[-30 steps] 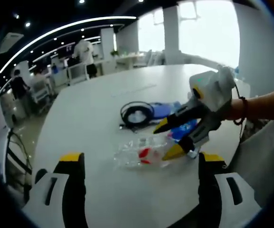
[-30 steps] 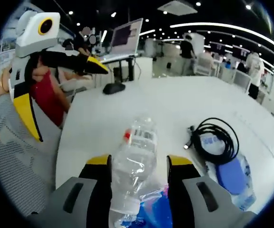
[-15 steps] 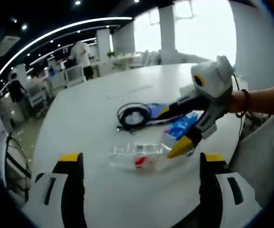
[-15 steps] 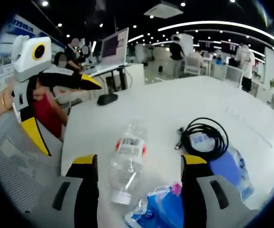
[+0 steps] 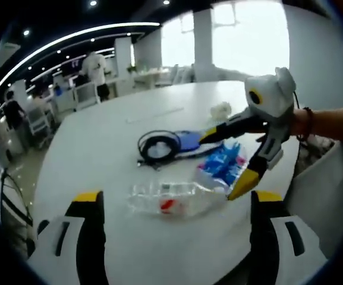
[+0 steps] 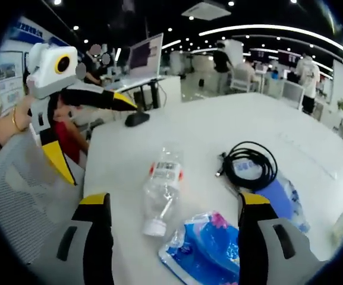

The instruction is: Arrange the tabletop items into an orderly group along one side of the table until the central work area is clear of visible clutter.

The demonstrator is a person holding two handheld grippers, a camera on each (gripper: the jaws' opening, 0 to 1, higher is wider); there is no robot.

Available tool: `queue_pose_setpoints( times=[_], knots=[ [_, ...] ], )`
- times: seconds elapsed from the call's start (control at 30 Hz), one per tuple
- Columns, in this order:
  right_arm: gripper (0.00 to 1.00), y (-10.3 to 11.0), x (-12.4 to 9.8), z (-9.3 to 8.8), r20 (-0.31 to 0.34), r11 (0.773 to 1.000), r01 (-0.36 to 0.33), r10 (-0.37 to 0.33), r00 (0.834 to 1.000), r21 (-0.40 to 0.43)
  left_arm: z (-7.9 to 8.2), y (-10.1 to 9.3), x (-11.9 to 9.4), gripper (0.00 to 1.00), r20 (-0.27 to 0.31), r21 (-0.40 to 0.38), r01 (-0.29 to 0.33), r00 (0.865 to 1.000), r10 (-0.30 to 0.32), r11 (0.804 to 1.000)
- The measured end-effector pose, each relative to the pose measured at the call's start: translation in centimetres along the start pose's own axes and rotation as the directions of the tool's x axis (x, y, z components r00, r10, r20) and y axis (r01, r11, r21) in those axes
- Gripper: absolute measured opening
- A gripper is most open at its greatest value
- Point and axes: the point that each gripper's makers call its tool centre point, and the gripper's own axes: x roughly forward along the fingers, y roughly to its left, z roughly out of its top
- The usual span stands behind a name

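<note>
Right hand-held gripper (image 6: 170,205) jaws apart, crinkled clear bottle (image 6: 160,189), coiled cable (image 6: 249,166)

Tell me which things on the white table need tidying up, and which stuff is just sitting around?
To tidy:
clear plastic bottle, lying on its side
blue packet
coiled black cable
blue pouch under the cable

Just sitting around:
black mouse at the far table edge
monitor on the next desk
mesh chair
</note>
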Motion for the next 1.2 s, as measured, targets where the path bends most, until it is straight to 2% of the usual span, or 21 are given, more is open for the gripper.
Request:
queue_pose_setpoints(
  times=[0.1, 0.27, 0.37, 0.63, 0.77, 0.93, 1.13, 1.2],
  knots=[
    [0.89, 0.2, -0.7, 0.1, 0.005, 1.0, 0.003, -0.003, 1.0, 0.001, -0.2, -0.2, 0.0, 0.99, -0.007, 0.026, 0.016, 1.0, -0.016, 1.0],
    [0.89, 0.5, -1.9, -0.2, 0.002, 1.0, 0.019, -0.019, 1.0, -0.015, -0.7, -0.3, 0.2, 0.99, -0.052, 0.115, 0.043, 0.998, -0.037, 0.992],
    [0.89, 0.7, -2.5, -0.3, 0.001, 1.0, 0.025, -0.025, 1.0, -0.019, -0.6, -0.3, 0.4, 0.99, -0.058, 0.156, 0.063, 0.997, -0.054, 0.986],
    [0.9, 1.2, -3.4, -0.7, -0.008, 0.999, 0.028, -0.028, 1.0, -0.023, -0.5, -1.0, 1.2, 0.99, -0.089, 0.281, 0.141, 0.989, -0.121, 0.949],
    [0.9, 1.6, -3.7, -1.0, -0.02, 0.999, 0.022, -0.023, 1.0, -0.025, -0.8, -1.5, 1.7, 0.99, -0.106, 0.323, 0.189, 0.981, -0.163, 0.927],
    [0.9, 2.1, -4.1, -1.5, -0.035, 1.0, 0.017, -0.018, 0.999, -0.015, -1.4, -1.5, 2.3, 0.99, -0.135, 0.343, 0.23, 0.972, -0.195, 0.911],
    [0.9, 2.1, -4.4, -1.9, -0.034, 1.0, 0.026, -0.026, 0.999, 0.009, -1.9, -2.2, 2.7, 0.98, -0.184, 0.397, 0.321, 0.946, -0.268, 0.86],
    [0.9, 2.1, -4.4, -1.9, -0.033, 1.0, 0.028, -0.027, 0.999, 0.013, -2.1, -2.4, 2.8, 0.97, -0.219, 0.426, 0.359, 0.931, -0.291, 0.831]
  ],
)
